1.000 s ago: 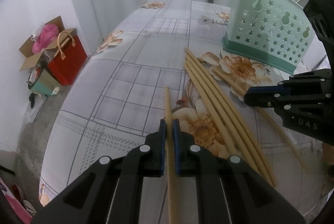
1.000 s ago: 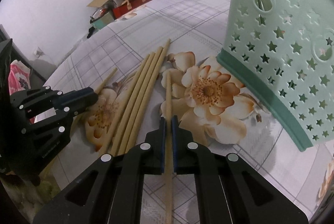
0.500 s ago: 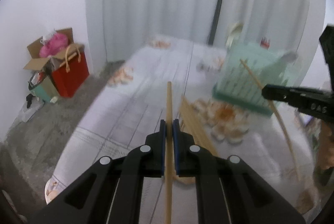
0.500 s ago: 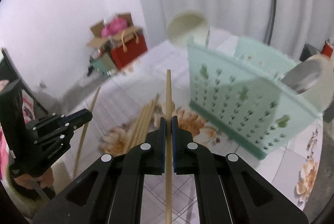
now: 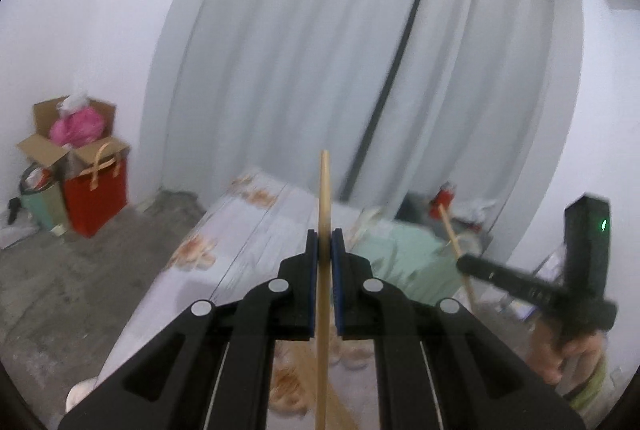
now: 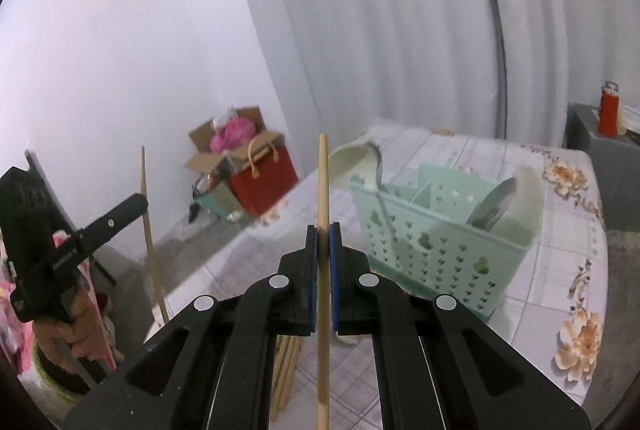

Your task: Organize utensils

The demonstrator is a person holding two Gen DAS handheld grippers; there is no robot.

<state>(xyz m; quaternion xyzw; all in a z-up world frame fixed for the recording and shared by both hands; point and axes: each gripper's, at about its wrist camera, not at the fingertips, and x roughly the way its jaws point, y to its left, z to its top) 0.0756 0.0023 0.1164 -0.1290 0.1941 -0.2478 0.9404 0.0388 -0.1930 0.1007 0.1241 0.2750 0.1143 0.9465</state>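
- The left gripper (image 5: 325,244) pinches a single wooden chopstick (image 5: 323,290) between its blue pads, the stick running straight up the middle of the left wrist view, its tip pointing to 12 o'clock against pale curtains (image 5: 320,49).
- The right gripper (image 6: 324,242) is clamped the same way on a second chopstick (image 6: 322,270), which stands upright along the centre line of the right wrist view.
- Seen from the left camera, the right gripper (image 5: 476,268) sits at about 4 o'clock, its chopstick (image 5: 456,250) slanting up toward 11 o'clock; a person's hand (image 5: 576,358) grips its handle below.
- Seen from the right camera, the left gripper (image 6: 120,216) appears at about 8 o'clock with its chopstick (image 6: 150,230) nearly vertical, and a hand (image 6: 64,334) wraps the handle.
- A mint-green perforated utensil caddy (image 6: 440,246) stands on the floral tablecloth (image 6: 560,270) at roughly 2 o'clock from the right gripper; ladles or spoons (image 6: 496,205) lean inside it, though blur hides which compartment.
- More chopsticks (image 6: 286,374) lie bundled on the cloth just below the right gripper, at about 7 o'clock.
- A red gift bag (image 6: 264,181) and an open cardboard box (image 6: 224,145) sit on the floor by the wall.
- A red bottle (image 6: 609,109) stands on a grey cabinet (image 6: 600,165) at 3 o'clock.
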